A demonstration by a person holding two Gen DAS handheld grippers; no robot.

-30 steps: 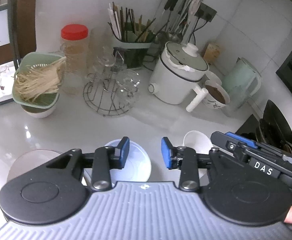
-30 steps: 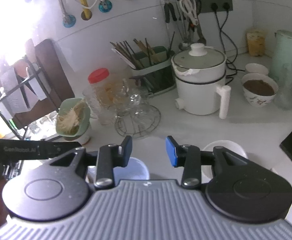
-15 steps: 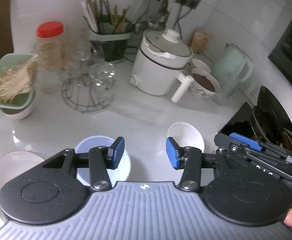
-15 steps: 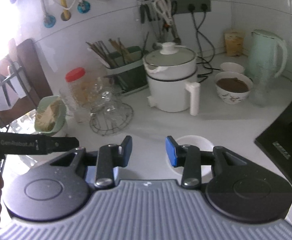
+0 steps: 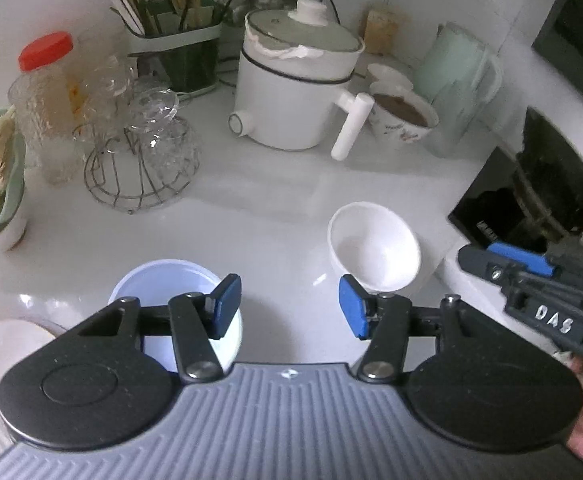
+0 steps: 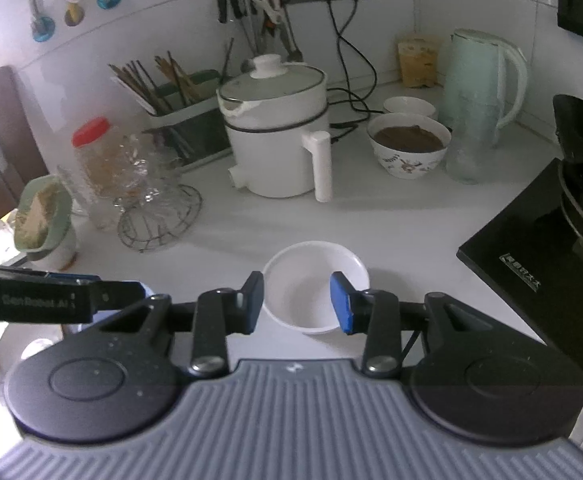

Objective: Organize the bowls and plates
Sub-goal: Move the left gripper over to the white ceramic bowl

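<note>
A small white bowl (image 6: 315, 286) sits on the white counter, straight ahead of my right gripper (image 6: 297, 302), which is open and empty with the bowl framed between its blue pads. In the left wrist view the same white bowl (image 5: 373, 246) lies ahead to the right. A pale blue bowl (image 5: 163, 284) sits under the left finger of my left gripper (image 5: 289, 306), which is open and empty. A pale plate (image 5: 7, 338) shows at the lower left edge. The right gripper's body (image 5: 531, 300) shows at the right.
A white electric pot (image 6: 277, 144) with a side handle stands behind the bowls. A wire rack of glassware (image 6: 155, 208), a red-lidded jar (image 6: 91, 160), a green basket (image 6: 41, 216), a patterned bowl of brown stuff (image 6: 409, 144), a mint kettle (image 6: 481, 96) and a black cooktop (image 6: 539, 256) ring the area.
Both grippers have moved forward and right over the counter. The white bowl now lies between the right gripper's fingers. The left gripper's jaws have spread wider.
</note>
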